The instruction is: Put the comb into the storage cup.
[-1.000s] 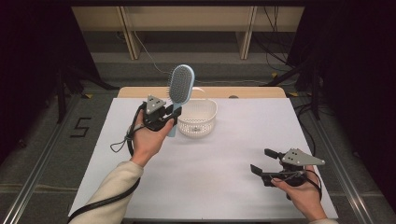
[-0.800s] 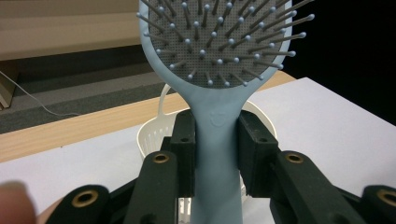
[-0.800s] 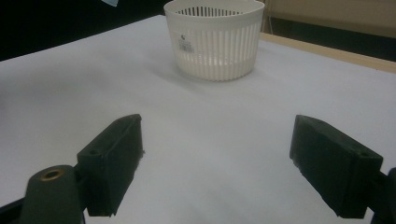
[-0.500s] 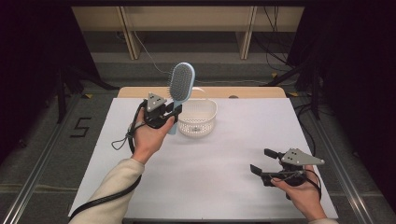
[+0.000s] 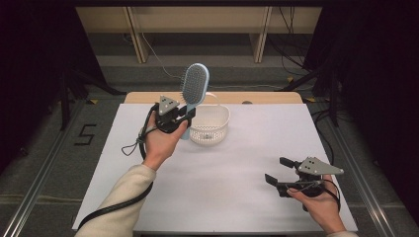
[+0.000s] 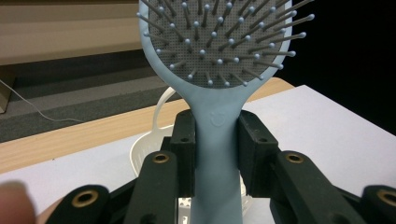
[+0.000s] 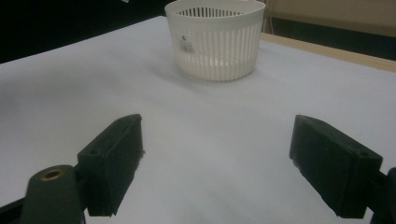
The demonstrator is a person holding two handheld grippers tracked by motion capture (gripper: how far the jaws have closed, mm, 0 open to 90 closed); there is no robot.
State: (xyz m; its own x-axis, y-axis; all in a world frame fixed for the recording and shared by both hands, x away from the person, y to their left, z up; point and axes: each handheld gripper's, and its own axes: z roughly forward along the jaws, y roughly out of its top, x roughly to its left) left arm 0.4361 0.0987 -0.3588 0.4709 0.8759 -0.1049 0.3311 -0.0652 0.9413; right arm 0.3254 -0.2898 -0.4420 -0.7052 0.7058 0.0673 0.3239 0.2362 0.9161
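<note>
High view: the brush (image 5: 194, 89) is held upright by the left hand-held gripper (image 5: 184, 117), beside the basket (image 5: 209, 129) on the worktop (image 5: 222, 187).
Left gripper view: the handle is clamped; bristles are seen.
Right gripper view: right hand-held gripper (image 7: 215, 163) is spread wide, empty.

Lab or recording studio, not a home. White-covered counter (image 5: 217, 168) stands on grey carpet between black curtains (image 5: 34, 59), with metal stand legs (image 5: 69, 89), loose cables (image 5: 153, 54) and a taped number five (image 5: 85, 134) on the floor. Plain wooden bench frame (image 5: 197, 19) behind.
</note>
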